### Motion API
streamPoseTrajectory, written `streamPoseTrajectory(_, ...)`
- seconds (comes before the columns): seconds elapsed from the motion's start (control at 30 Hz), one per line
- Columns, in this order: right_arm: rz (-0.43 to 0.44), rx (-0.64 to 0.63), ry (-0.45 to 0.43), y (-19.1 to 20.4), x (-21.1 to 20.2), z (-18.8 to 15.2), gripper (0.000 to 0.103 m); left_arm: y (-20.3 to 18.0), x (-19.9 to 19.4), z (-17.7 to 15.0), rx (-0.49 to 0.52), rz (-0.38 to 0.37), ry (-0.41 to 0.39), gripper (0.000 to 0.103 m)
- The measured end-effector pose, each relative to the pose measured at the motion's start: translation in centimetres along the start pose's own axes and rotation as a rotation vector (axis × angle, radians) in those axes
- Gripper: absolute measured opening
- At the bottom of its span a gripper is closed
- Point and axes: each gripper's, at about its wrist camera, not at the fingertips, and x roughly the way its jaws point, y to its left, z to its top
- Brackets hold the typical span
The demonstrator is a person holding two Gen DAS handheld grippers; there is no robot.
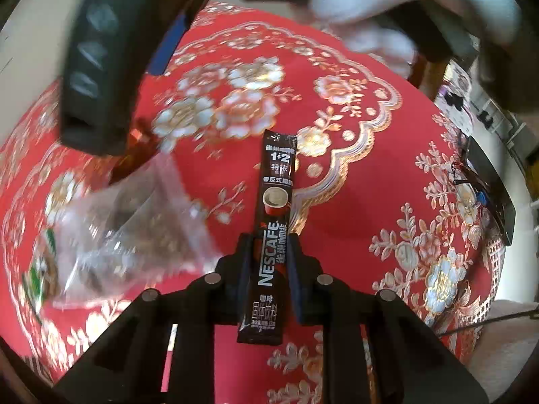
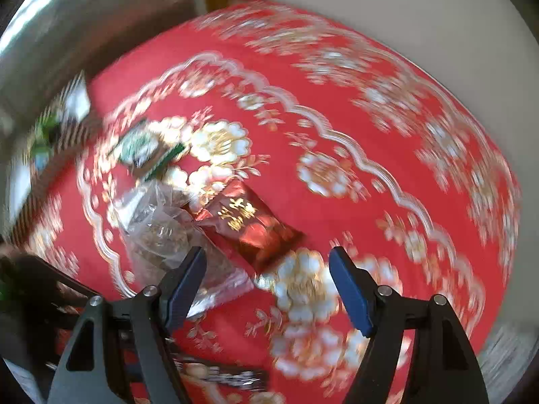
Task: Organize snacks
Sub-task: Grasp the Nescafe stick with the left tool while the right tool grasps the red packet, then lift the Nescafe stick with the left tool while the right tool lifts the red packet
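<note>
Nescafé stick point(image 1: 269, 235), a dark brown sachet, sat pinched between the two pads of my left tongs point(image 1: 271, 262), which I had pressed together on its lower half. Its long axis ran along the fingers, pointing away from me over the red floral tablecloth point(image 1: 353, 202), its near end hanging back between the arms of the tongs. Printed up its length I could read "NESCAFE" in white letters, Chinese characters beside that and at the near end, a small cup picture above, and "1+2" near the far tip.

To the left of the stick, a clear plastic bag point(image 1: 134, 229) with brownish contents lay on the cloth, blurred, with a bit of green-and-white packaging at its left edge. Farther off, my right tongs point(image 1: 97, 77) showed as a dark blurred shape at upper left, and a white-gloved hand point(image 1: 370, 10) showed at the top.

My right tongs point(image 2: 267, 286) stood spread wide, pinching nothing. Just beyond the fingertips a shiny red packet point(image 2: 256, 229) with gold Chinese characters lay slanted on the cloth, touching the clear plastic bag point(image 2: 161, 232) on its left. Farther left lay a green-and-white packet point(image 2: 145, 148), too blurred to read.
</note>
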Motion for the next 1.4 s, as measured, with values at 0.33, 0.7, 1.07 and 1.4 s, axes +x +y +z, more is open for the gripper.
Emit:
streamPoseTrajectory(0.33,0.052,-0.109,0.120,0.3,4.2,1.3,0.051,3.6,-3.4,-5.7,-0.215,0.065,0.008,0.021)
streamPoseTrajectory(0.7,0.089,0.255,-0.096,0.3,-1.8,-6.3,0.039,5.9,-7.6,-10.5,-0.414,0.139,-0.062,0.021)
streamPoseTrajectory(1.07,0.187,0.412,-0.189,5.4,-3.9,-7.8,0.039,6.7,-10.4,-12.9,-0.441,0.177,-0.090,0.001)
streamPoseTrajectory(1.4,0.224,0.456,-0.163,7.8,-2.7,-8.7,0.040,6.5,-10.5,-13.8,-0.369,0.112,-0.083,0.012)
